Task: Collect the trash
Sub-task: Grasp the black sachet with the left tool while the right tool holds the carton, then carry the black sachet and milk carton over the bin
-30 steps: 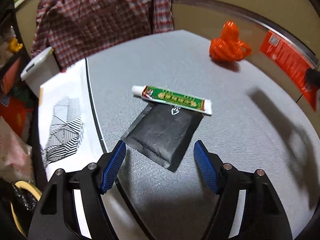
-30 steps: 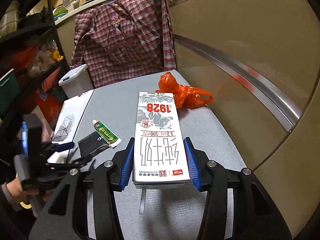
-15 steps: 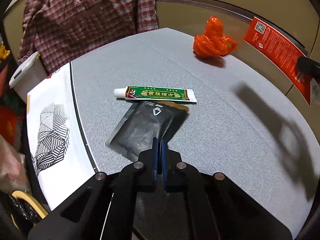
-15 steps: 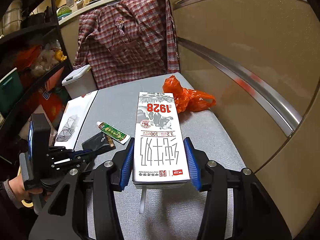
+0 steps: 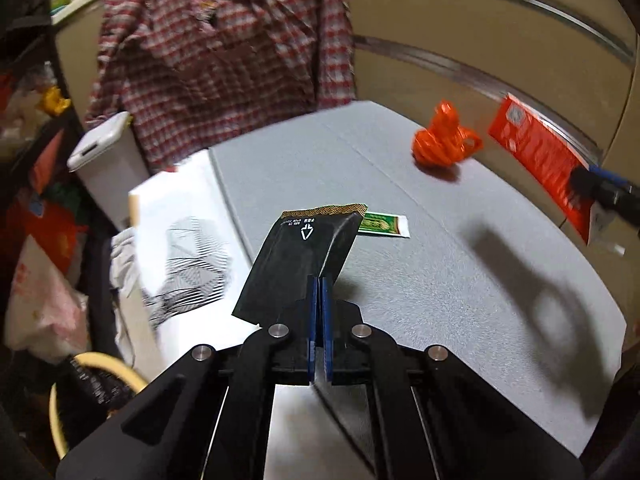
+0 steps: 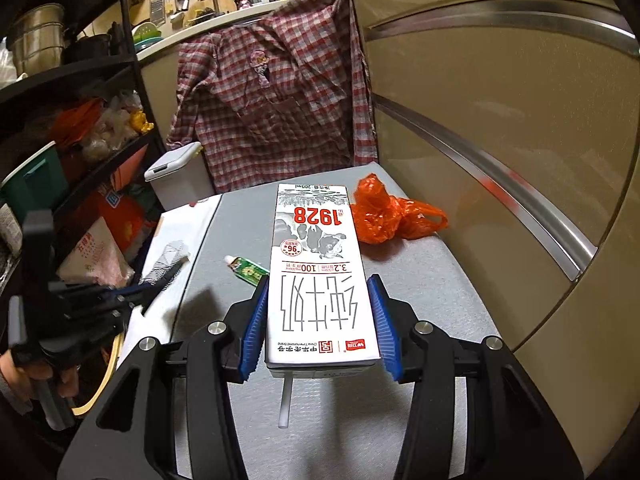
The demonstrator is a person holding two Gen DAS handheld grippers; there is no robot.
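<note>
**While both tongs are loaded, the bin lies off the table's left edge**

Left gripper (image 5: pixel 319 292): blue pads pressed together on the near edge of the black sachet (image 5: pixel 304 252). Sachet hangs clear of the grey table (image 5: pixel 460 280), long axis running away from the tongs, its gold-trimmed end farthest out. It partly hides the green tube (image 5: pixel 384 225), which lies flat on the table beyond.

Right gripper (image 6: pixel 318 320): jaws clamped on the sides of the milk carton (image 6: pixel 318 272), carton's length in line with the fingers, a straw poking out at the near end. Carton held above the table, not resting on it as far as I can judge.

Orange bag (image 6: pixel 390 218) sits crumpled on the far right of the table, near the wall, apart from everything else.

Key relation: a yellow-rimmed basket (image 5: pixel 100 364) with a dark liner shows low at the left, below table level, beside the printed paper (image 5: pixel 180 248). If that is the trash, the left hand is much the nearer; the right must cross the whole table. White lidded bin (image 6: pixel 178 178) stands at the far left corner, an alternative.
</note>
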